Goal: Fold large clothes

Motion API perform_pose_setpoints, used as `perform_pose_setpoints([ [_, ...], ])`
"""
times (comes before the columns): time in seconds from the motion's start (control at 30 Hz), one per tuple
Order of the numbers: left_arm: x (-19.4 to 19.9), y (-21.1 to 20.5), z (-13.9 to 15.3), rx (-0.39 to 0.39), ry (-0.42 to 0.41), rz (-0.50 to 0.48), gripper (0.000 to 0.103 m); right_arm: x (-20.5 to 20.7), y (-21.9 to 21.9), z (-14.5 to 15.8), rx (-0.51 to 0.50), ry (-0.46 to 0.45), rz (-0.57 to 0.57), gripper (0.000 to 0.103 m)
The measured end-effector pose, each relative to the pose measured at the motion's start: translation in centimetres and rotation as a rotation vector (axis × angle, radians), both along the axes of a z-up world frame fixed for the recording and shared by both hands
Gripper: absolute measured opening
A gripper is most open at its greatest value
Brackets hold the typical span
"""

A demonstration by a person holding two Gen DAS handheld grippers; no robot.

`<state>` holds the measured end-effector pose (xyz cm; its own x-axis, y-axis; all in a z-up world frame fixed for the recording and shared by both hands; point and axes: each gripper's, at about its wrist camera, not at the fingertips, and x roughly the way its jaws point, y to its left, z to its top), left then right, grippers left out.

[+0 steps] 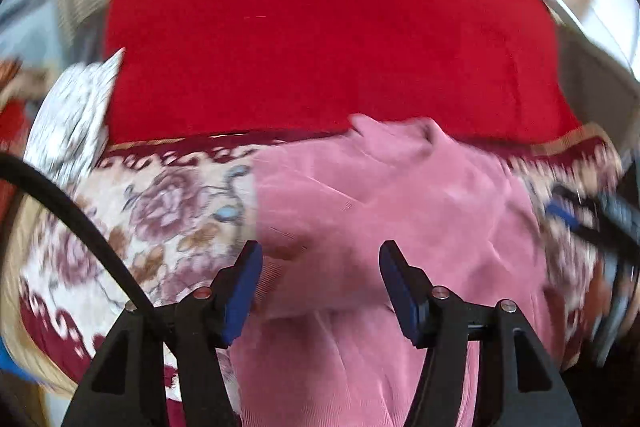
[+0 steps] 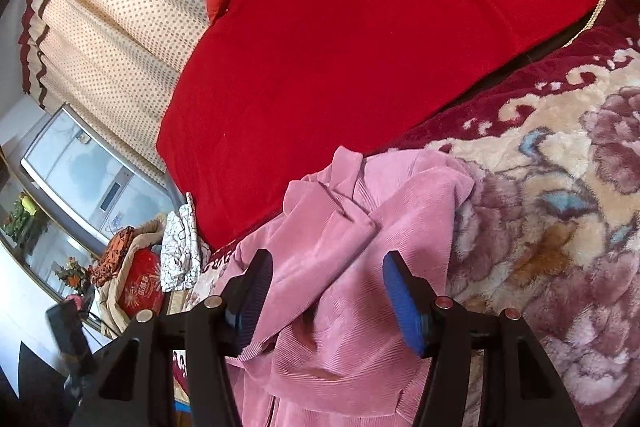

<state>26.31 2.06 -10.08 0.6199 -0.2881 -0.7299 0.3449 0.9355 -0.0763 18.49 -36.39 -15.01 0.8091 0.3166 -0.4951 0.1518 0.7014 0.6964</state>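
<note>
Hovering over the pink corduroy garment (image 2: 352, 267), left gripper (image 1: 320, 287) and right gripper (image 2: 328, 291) stand apart, empty; next, judged: grasp an edge.

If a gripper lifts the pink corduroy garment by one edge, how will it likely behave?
The pink corduroy garment would probably droop: it already lies creased in soft overlapping folds. Its ribbed surface likely grips well. It may drag on the plush floral blanket beneath.

A pink ribbed garment (image 2: 340, 267) lies rumpled and partly folded on the floral blanket (image 2: 560, 187), its collar toward the far side.
</note>
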Motion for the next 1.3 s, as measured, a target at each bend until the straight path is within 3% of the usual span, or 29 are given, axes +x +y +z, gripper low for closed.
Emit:
perform_pose_setpoints([
  [0.1,0.7,-0.3,-0.2,-0.038,-0.012,0.021,0.062,0.7,0.5,-0.3,0.016,0.009,0.021,0.062],
  [0.23,1.8,-2.6,-2.3,-0.01,-0.004,0.026,0.062,2.3,1.2,-1.4,0.102,0.033,0.072,0.062],
  [0.43,3.7,-4.6,-7.1,-0.104,0.091,-0.032,0.06,5.6,2.1,-3.7,0.181,0.11,0.101,0.062],
  [0.5,2.9,-5.2,-8.9,-0.12,0.088,-0.069,0.057,6.6,2.4,-4.4,0.175,0.125,0.096,0.062],
  [0.7,1.2,-4.7,-10.4,-0.195,0.051,-0.129,0.057,8.8,3.8,-4.7,0.104,0.097,0.084,0.061],
  [0.77,0.8,-4.5,-10.1,-0.22,0.032,-0.158,0.057,9.1,4.6,-4.5,0.054,0.077,0.091,0.047],
  [0.8,0.7,-4.3,-10.0,-0.238,0.033,-0.166,0.057,9.2,5.1,-4.3,0.018,0.067,0.101,0.026],
  [0.93,-0.1,-4.3,-9.9,-0.267,0.042,-0.218,0.057,8.3,6.9,-2.6,-0.097,0.0,0.092,0.017],
  [1.07,-0.8,-4.5,-9.5,-0.277,0.036,-0.284,0.057,5.6,8.4,1.1,-0.186,-0.152,0.082,0.015],
  [1.17,-2.0,-5.2,-9.1,-0.274,0.023,-0.383,0.057,3.0,8.8,2.8,-0.239,-0.214,0.064,0.015],
  [1.23,-2.7,-6.0,-9.3,-0.223,0.019,-0.429,0.057,1.1,8.6,3.1,-0.286,-0.218,0.049,0.015],
  [1.3,-2.9,-6.9,-9.8,-0.176,0.034,-0.445,0.057,0.3,7.9,2.7,-0.305,-0.156,0.052,0.015],
])
